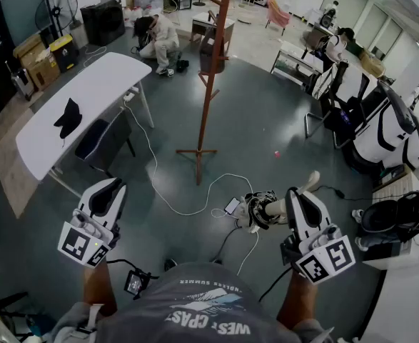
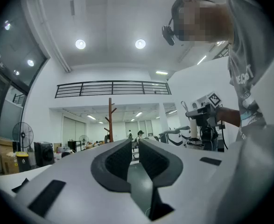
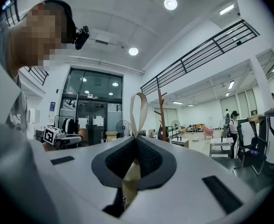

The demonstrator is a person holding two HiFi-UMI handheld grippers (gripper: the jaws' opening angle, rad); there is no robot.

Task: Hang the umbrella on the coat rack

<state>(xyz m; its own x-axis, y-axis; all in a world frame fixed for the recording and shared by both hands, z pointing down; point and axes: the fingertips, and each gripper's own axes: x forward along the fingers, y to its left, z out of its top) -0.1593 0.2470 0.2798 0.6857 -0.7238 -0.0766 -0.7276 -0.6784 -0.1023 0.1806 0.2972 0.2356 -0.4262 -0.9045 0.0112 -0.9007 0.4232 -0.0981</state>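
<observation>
Umbrella (image 1: 260, 211) not hung yet: it's folded into a pale bundle with dark markings, held near me by my right gripper (image 3: 137, 143), jaws clamped on its cream strap loop (image 3: 137, 111). My left gripper (image 2: 134, 149) is slightly parted, empty. The wooden coat rack (image 1: 210, 84) stands far ahead, so the carry and the hooking remain.

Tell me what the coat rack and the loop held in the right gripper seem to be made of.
The coat rack: probably wood, reddish-brown with a dull sheen; pole and angled pegs. The loop, pinched in the right gripper: likely woven fabric strap, cream, matte; it is flat and bends softly.
</observation>
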